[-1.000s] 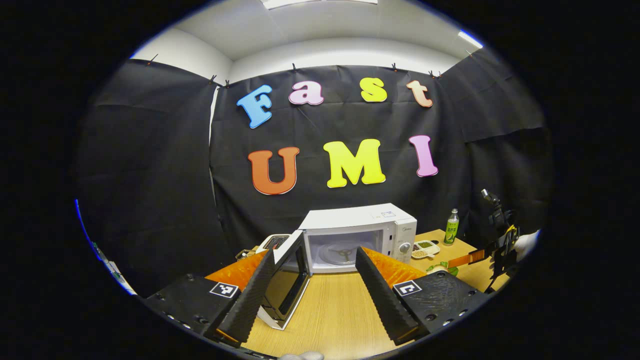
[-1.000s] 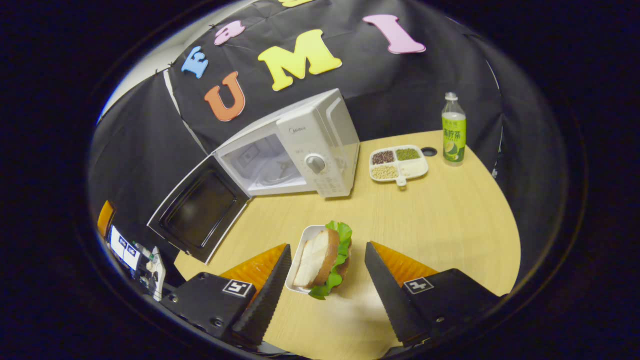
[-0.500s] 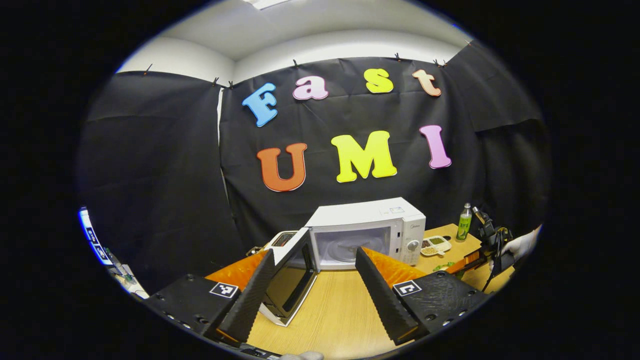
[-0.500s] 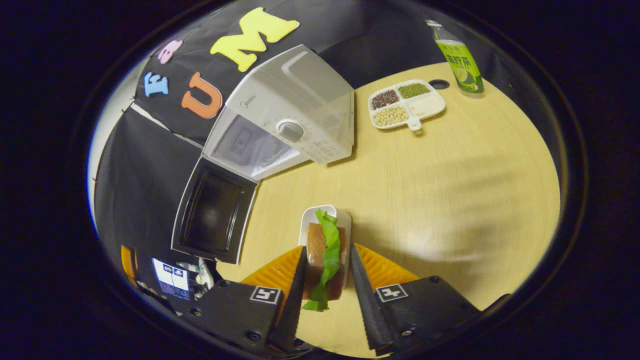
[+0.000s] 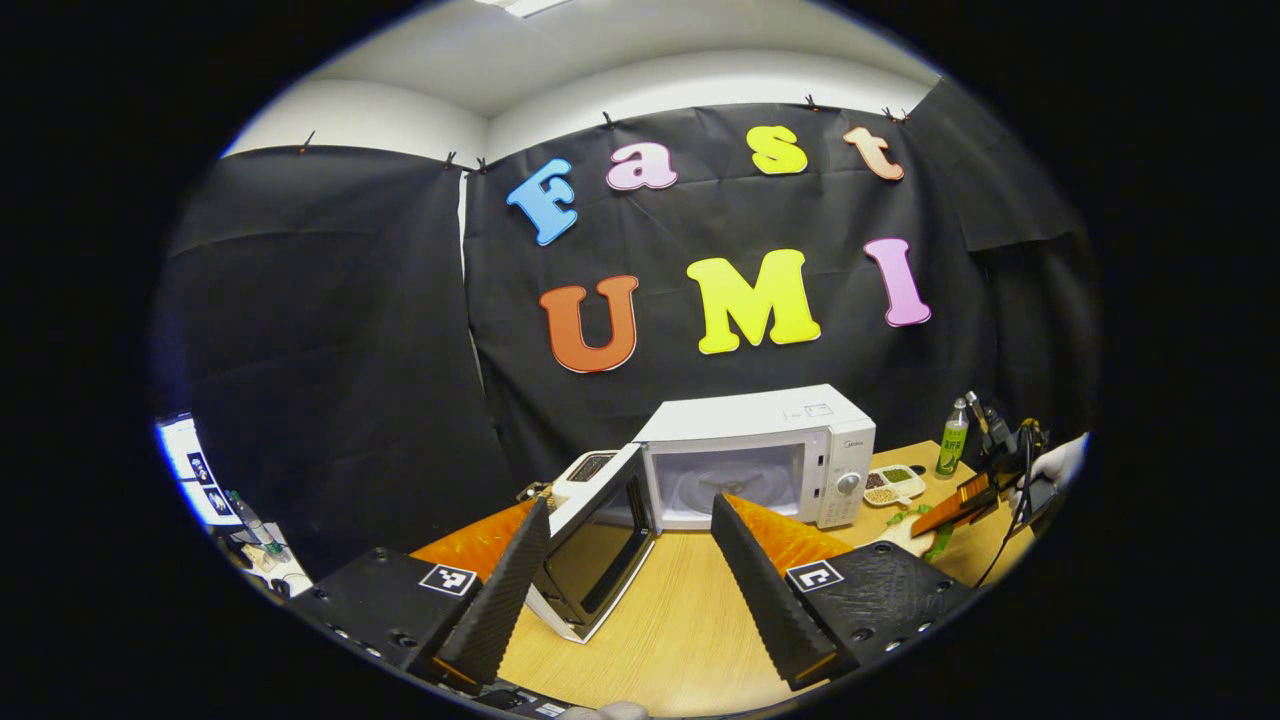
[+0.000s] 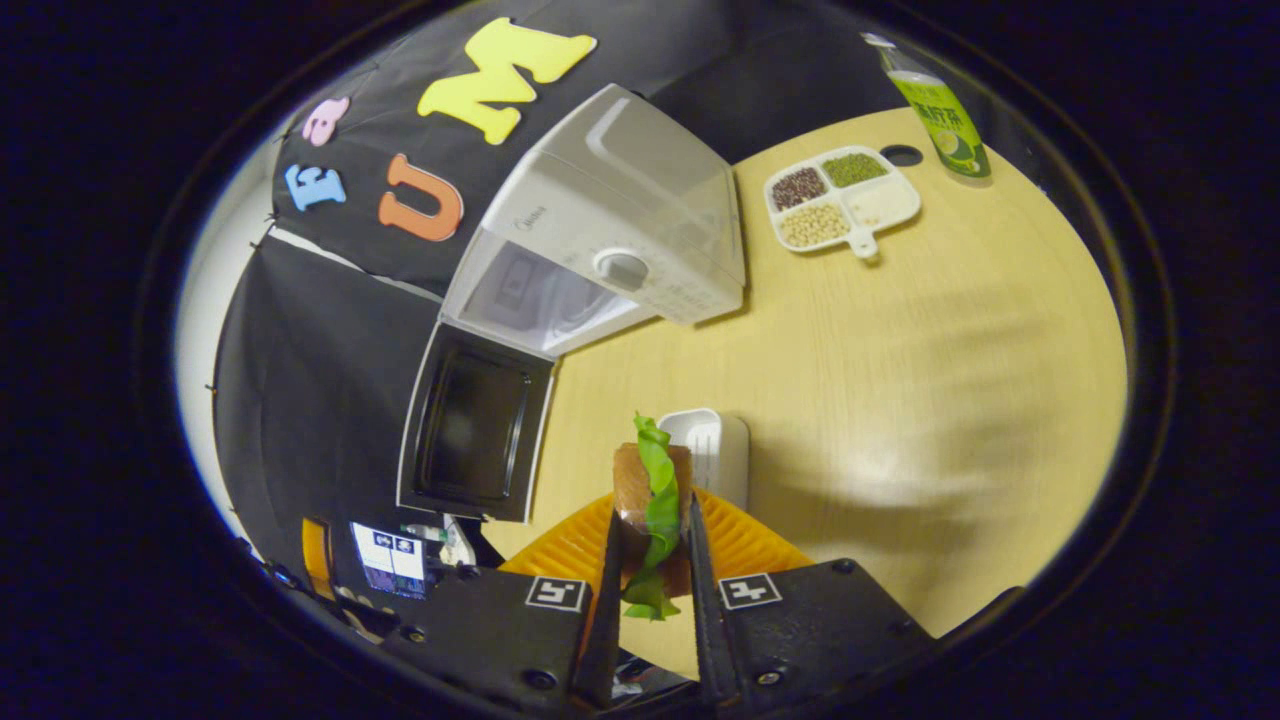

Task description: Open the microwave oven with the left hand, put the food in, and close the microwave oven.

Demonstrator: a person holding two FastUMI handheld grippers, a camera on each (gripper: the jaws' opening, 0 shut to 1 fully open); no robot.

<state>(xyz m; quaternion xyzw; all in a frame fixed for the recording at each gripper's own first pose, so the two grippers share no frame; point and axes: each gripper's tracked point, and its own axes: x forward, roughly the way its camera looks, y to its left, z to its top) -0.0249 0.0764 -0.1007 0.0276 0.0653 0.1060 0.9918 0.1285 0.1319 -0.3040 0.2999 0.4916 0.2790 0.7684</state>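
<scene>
The right gripper [image 6: 652, 585] has both fingers pressed against a sandwich of brown bread and green lettuce [image 6: 651, 500], pinching it from its two sides above the pale wooden counter [image 6: 900, 400]. Just beyond the sandwich, a small white rectangular tray [image 6: 712, 448] lies on the counter.

The left gripper [image 5: 625, 560] has its fingers spread wide with nothing between them, held above the counter's near part and facing the white box-shaped microwave oven [image 5: 760, 450]. The oven stands towards the back of the counter with its dark-windowed door [image 5: 595, 545] swung out on the left side, leaving the pale inside open to view. In the right gripper view the oven sits up and to the left of the sandwich, well apart from it, the door hanging open below its cavity.

To the oven's right lies a white divided dish of beans and grains [image 6: 840, 198], and beyond it stands a clear plastic bottle with a green label [image 6: 935, 95]. In the left gripper view the right gripper appears at the far right edge, held by a white-gloved hand [image 5: 1060, 462].
</scene>
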